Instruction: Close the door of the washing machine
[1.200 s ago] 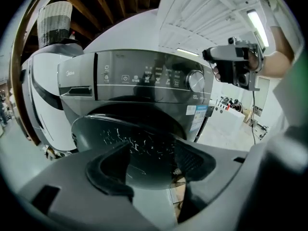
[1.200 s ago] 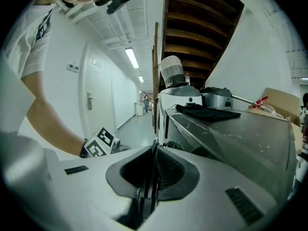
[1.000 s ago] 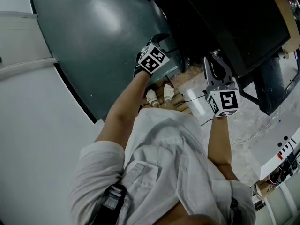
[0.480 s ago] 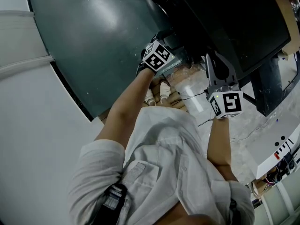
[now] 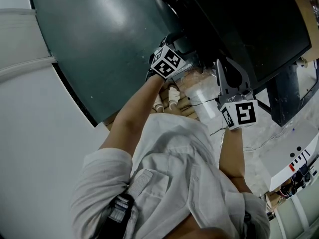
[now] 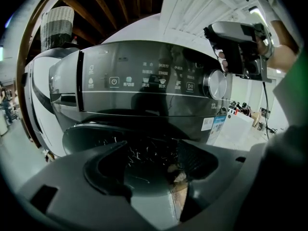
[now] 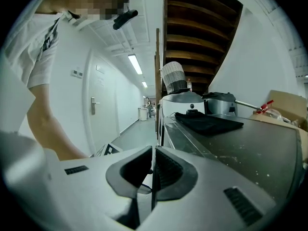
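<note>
left tool (image 6: 154, 150) opening, empty, washer door (image 6: 96, 134) just ahead, right tool (image 7: 152, 153) closed

Dial (image 6: 216, 84) at control panel's (image 6: 144, 81) right, right hand-held gripper (image 5: 221, 63) above it

Right gripper view: I'm looking down a white corridor (image 7: 122, 100). There's a white door (image 7: 94, 114) with a lever handle on its left wall, a strip light (image 7: 135, 64) lit on the ceiling, and a grey floor (image 7: 137, 131). The dark wooden stair underside (image 7: 202, 23) is overhead, beams exposed. A pale ribbed basket (image 7: 174, 78) sits below it, and a cardboard box (image 7: 286, 105) is at far right. Head view: white wall panel (image 5: 35, 133) on the left, pale crinkled sheeting (image 5: 259, 131) on the floor at lower right.
</note>
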{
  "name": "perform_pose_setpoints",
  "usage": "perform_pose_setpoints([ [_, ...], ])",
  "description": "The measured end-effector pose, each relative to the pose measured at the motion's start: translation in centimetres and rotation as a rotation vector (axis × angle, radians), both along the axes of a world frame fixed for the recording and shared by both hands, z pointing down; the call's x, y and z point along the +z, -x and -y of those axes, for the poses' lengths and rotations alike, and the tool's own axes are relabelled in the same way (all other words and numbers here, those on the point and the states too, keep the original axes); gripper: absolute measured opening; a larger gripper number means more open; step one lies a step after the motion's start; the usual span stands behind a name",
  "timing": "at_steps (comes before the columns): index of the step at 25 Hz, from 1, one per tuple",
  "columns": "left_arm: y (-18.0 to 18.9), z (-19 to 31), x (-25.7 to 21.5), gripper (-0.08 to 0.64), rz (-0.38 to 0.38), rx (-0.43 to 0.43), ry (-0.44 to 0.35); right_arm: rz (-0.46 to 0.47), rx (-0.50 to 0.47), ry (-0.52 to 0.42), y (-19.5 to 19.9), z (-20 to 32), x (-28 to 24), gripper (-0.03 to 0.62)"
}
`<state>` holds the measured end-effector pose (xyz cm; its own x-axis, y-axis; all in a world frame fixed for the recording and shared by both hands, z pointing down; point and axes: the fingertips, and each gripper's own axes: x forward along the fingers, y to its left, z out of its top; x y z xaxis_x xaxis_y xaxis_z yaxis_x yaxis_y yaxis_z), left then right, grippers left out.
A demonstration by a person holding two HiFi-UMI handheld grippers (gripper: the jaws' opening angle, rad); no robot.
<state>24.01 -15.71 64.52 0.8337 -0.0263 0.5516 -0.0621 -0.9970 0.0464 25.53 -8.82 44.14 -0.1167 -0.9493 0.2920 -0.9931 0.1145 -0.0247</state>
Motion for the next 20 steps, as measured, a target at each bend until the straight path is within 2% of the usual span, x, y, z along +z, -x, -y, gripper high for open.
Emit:
perform_pose_setpoints([
  [7, -0.81, -0.01, -0.06, 0.331, -0.006, -0.024, -0.003, 0.020, -0.014, 0.011, 0.01, 0.10, 0.60, 0.033],
  [20, -0.65, 0.12, 0.09, 0.325, -0.003, -0.010, 0.014, 0.008, -0.010, 0.005, 0.12, 0.18, -0.13, 0.034],
])
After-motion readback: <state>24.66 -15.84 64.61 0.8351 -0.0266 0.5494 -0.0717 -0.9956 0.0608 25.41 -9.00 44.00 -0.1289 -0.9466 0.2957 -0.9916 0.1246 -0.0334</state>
